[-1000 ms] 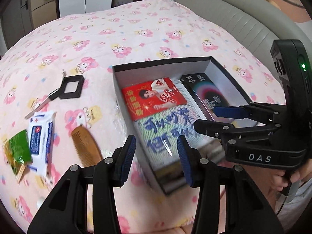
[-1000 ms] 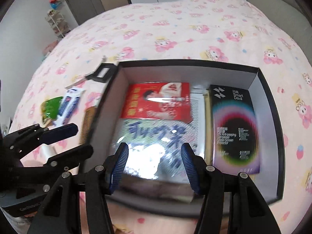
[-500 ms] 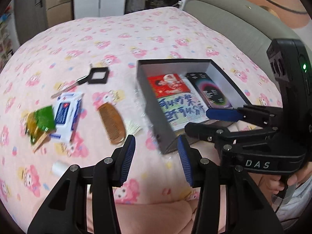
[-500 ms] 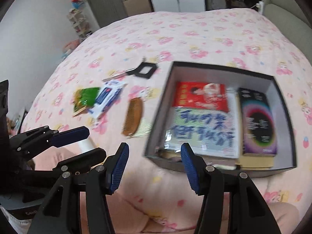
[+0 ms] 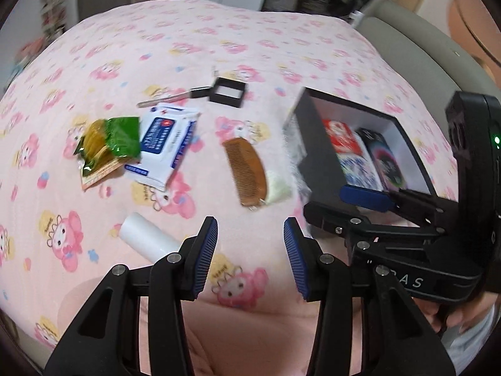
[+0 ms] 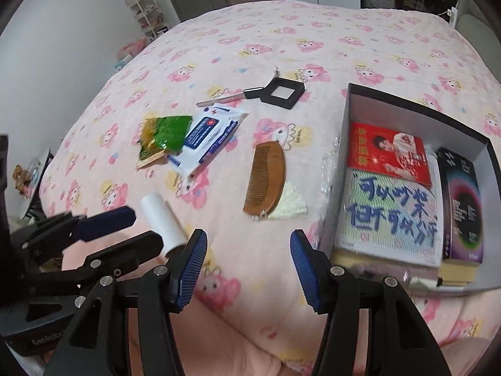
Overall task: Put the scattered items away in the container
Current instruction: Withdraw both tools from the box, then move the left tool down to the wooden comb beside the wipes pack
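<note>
While both hand-held tools hang over the near edge of the pink cartoon-print bedspread, nothing is being carried: the left gripper has its blue-padded jaws partly apart with only fabric showing between them, and the right gripper stands a little wider, also with nothing in it. My read is that this is the gap between placements, with both tools over the loose items and a new pick to be chosen.

Nearest the jaws lies a small white cylinder, perhaps a paper roll, resting on its side just beside the left tool's tips. It looks like the easiest next grab; the jaws would need to come down across its round body, not its ends, or it may roll on the soft cover.

Further out, a brown wooden comb lies partly over a pale folded sachet. Left of that, a white-and-blue wet-wipe pack overlaps a green foil snack packet. Furthest, a black square-framed hand mirror lies touching a slim silver tool.

The container, a dark open cardboard box with a white interior, sits to the right, well apart from the pile. Inside: a red printed booklet overlapping a pale card with blue handwriting, and a black carton with a rainbow swirl along the right wall. There is still room on top.
</note>
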